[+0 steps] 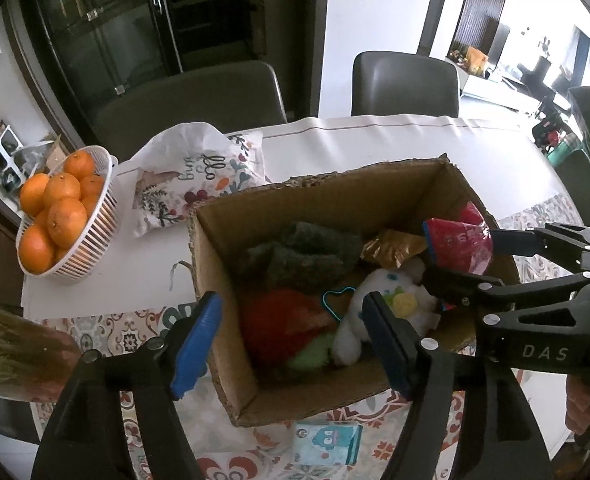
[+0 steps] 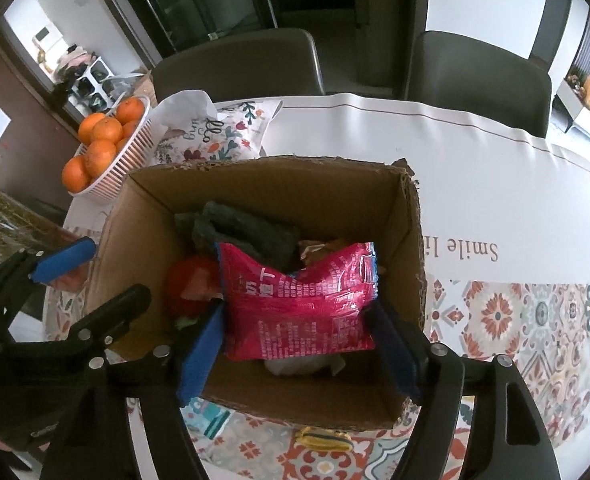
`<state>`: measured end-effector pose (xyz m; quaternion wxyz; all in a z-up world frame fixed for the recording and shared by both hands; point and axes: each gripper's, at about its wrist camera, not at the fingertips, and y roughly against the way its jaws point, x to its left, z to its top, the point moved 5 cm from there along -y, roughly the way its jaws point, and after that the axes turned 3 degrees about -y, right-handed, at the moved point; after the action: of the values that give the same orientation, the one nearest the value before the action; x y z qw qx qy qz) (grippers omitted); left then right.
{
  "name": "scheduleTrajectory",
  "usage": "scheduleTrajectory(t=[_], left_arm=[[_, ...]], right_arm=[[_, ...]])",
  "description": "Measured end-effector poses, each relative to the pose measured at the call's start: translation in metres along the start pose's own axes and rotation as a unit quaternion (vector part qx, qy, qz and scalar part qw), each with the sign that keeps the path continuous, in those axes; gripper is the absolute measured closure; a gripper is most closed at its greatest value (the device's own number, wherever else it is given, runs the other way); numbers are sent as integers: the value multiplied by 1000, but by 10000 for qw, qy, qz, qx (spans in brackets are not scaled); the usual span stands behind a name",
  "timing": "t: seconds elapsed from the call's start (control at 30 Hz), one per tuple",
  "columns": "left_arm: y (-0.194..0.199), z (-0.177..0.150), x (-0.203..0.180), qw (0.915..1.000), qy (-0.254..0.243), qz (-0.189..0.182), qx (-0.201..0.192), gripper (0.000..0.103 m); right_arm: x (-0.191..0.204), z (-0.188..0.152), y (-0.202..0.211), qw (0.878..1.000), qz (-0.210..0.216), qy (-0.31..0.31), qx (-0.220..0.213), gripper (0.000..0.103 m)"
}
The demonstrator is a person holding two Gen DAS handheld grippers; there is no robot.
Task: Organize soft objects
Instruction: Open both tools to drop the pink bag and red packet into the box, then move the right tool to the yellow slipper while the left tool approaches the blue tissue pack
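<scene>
An open cardboard box point(image 1: 223, 280) point(image 2: 135, 232) stands on the patterned table mat. Inside lie a dark green fuzzy cloth point(image 1: 303, 256) point(image 2: 247, 232), a red soft thing point(image 1: 283, 320), a white plush toy point(image 1: 379, 308) and a gold packet point(image 1: 391, 246). My right gripper point(image 2: 299, 354) point(image 1: 459, 256) points down into the box with a red snack packet point(image 2: 299, 304) point(image 1: 459, 240) loose between its spread blue pads. My left gripper point(image 1: 291, 344) point(image 2: 95, 280) is open astride the box's left wall, one finger outside and one inside, holding nothing.
A white basket point(image 1: 91, 240) point(image 2: 131, 148) of oranges and a floral pillow point(image 1: 199, 184) point(image 2: 223, 136) lie behind the box at left. A small cartoon tissue pack point(image 1: 327, 444) and a yellow item point(image 2: 323, 438) lie in front. Two chairs point(image 1: 405, 84) stand beyond.
</scene>
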<state>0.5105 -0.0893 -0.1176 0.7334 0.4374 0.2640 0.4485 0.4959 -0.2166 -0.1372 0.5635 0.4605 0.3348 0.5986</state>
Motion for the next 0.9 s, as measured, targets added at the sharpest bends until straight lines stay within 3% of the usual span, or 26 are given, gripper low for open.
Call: scheduleTrajectory(t=[0.57,0.9], left_arm=[[31,-11,10,9989,140,404,-182,22],[59,-30,4,9971,122,647,-377,15]], right_arm=[[10,-4,21,9994,-12,123,-316,20],[10,-28,53,9969,-317,127,-709,20]])
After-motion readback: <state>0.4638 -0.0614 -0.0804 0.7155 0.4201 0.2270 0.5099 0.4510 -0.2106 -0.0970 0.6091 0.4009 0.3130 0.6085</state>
